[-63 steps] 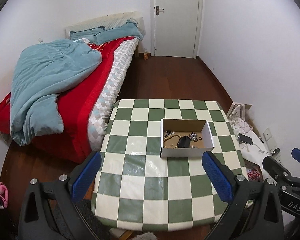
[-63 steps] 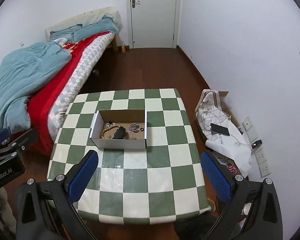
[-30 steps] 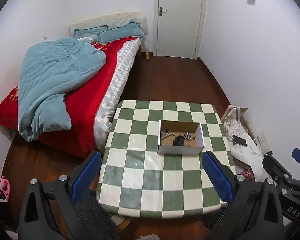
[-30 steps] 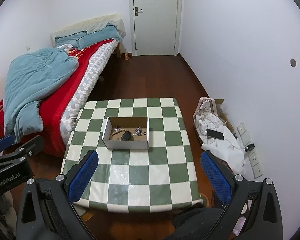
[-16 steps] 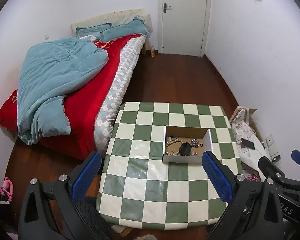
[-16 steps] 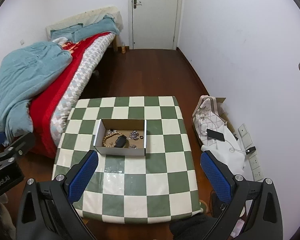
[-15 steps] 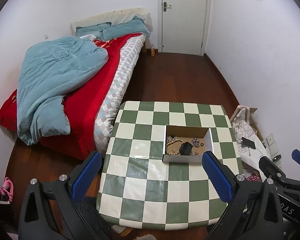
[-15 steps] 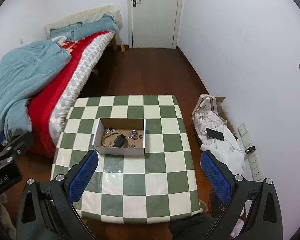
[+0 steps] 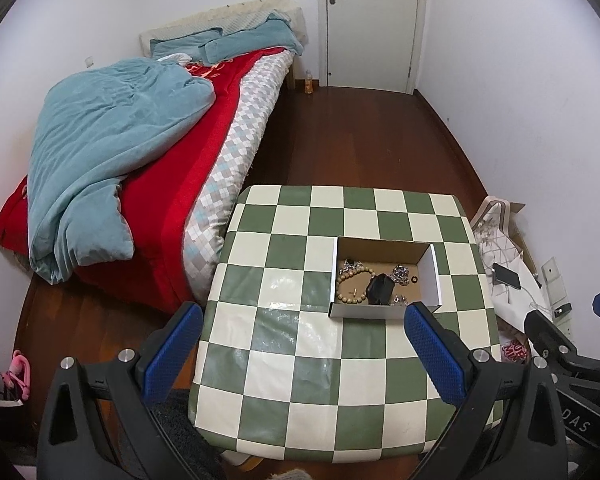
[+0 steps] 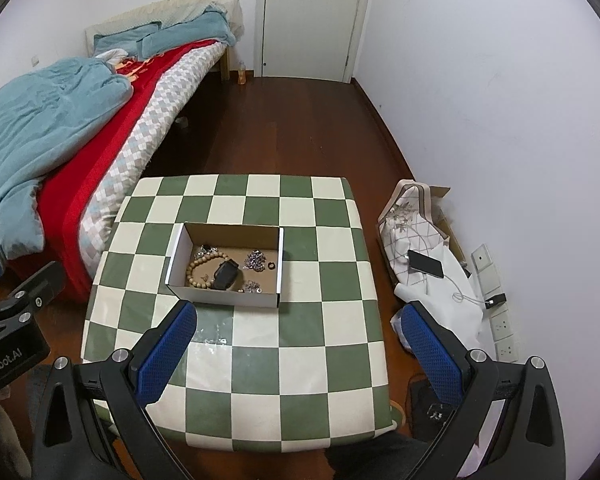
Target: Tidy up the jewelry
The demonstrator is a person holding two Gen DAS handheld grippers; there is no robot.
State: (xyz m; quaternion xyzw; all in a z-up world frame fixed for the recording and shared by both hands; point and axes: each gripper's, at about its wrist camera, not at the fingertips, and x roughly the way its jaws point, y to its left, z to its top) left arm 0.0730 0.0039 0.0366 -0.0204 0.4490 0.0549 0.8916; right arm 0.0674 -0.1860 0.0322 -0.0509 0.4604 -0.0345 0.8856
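An open cardboard box stands on the green-and-white checkered table. Inside lie a wooden bead bracelet, a black watch, silver chains and a small dark ring. My left gripper is open and empty, high above the table's near half. My right gripper is open and empty, also high above the table. Each gripper shows at the edge of the other's view.
A bed with a red cover and a teal blanket stands left of the table. A white bag with a phone and cables lies on the floor at the right, by wall sockets. A closed door is at the back.
Both grippers rose away from the table a second ago, then came back a little closer; the box looks slightly larger now. Both stay open and empty.
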